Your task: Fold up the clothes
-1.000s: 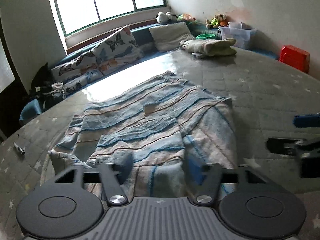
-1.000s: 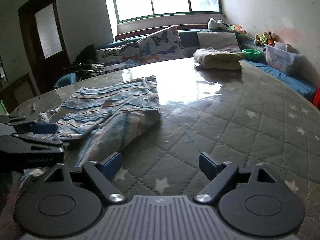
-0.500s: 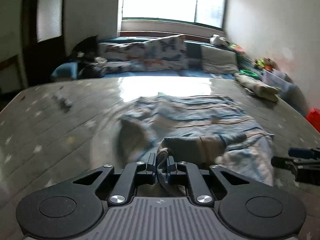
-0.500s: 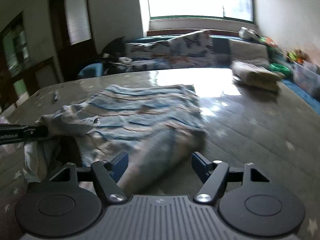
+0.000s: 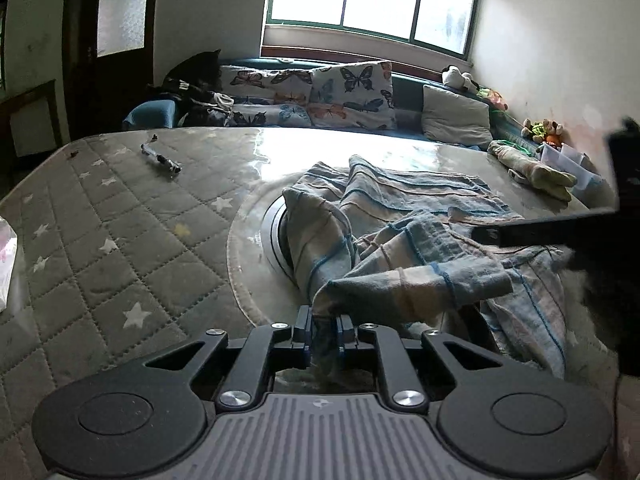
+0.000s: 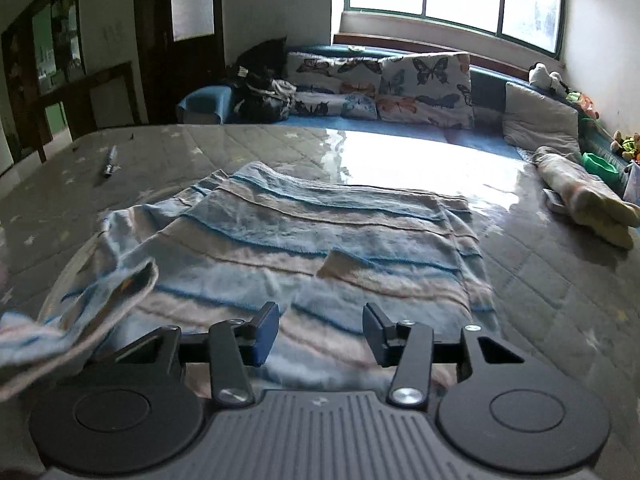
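Note:
A blue and beige striped garment (image 5: pixel 404 240) lies rumpled on the quilted star-pattern table cover (image 5: pixel 100 232). My left gripper (image 5: pixel 323 330) is shut on a corner of the garment and holds it lifted off the table. In the right wrist view the striped garment (image 6: pixel 320 232) is spread in front of me, with a lifted flap at the left. My right gripper (image 6: pixel 320 330) is open, just above the garment's near edge, holding nothing. The right gripper's dark body shows at the right edge of the left wrist view (image 5: pixel 560 232).
A small dark tool (image 5: pixel 160 158) lies at the far left of the table. A folded cloth bundle (image 6: pixel 588 196) sits at the far right. Butterfly cushions (image 5: pixel 320 96) line a bench under the window. A round turntable ring (image 5: pixel 272 236) shows under the garment.
My left gripper closed on a garment corner and pulled it up and to the left. My right gripper moved left over the garment's near edge, still open.

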Demonstrator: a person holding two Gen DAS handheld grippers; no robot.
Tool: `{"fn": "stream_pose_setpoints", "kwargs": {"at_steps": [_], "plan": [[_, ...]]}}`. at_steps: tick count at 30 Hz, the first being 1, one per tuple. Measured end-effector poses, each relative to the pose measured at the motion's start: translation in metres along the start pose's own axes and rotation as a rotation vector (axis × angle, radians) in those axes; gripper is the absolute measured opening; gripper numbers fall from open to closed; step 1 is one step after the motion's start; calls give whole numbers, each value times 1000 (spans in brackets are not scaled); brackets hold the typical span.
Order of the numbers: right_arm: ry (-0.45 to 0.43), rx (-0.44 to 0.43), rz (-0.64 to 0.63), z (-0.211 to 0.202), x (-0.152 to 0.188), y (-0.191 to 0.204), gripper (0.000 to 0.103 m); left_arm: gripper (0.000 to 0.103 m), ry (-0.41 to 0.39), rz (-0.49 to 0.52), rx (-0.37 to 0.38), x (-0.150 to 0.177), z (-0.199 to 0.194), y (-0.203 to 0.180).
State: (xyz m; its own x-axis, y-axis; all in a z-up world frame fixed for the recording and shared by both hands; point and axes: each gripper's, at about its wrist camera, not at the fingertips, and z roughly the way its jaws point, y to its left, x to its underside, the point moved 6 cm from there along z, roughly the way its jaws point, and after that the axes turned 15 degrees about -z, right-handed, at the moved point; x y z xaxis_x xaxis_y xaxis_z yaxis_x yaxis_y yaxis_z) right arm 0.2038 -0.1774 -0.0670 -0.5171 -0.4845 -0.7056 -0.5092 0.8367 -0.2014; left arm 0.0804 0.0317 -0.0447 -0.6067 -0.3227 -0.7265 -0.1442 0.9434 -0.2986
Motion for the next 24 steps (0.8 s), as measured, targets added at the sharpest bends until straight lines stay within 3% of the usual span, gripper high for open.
{"fn": "stream_pose_setpoints", "kwargs": {"at_steps": [2, 4, 5, 8, 10, 15, 18, 24], "plan": [[16, -6, -9, 11, -5, 2, 46, 21, -4, 16, 3, 0, -1, -3], [42, -6, -27, 25, -6, 4, 44, 43, -15, 36, 6, -1, -3, -6], [50, -3, -33, 29, -6, 5, 43, 45, -23, 49, 9, -1, -5, -8], [49, -4, -41, 35, -5, 6, 40, 49, -44, 104, 26, -2, -8, -16], [51, -18, -39, 34, -5, 6, 25, 50, -56, 139, 33, -3, -8, -21], [51, -27, -21, 29, -4, 0, 7, 56, -94, 236, 37, -5, -8, -34], [25, -13, -6, 17, -2, -9, 4, 65, -116, 321, 60, -4, -11, -43], [-46, 17, 23, -20, -1, -30, 4, 66, -140, 491, 89, 1, -6, -63]]}}
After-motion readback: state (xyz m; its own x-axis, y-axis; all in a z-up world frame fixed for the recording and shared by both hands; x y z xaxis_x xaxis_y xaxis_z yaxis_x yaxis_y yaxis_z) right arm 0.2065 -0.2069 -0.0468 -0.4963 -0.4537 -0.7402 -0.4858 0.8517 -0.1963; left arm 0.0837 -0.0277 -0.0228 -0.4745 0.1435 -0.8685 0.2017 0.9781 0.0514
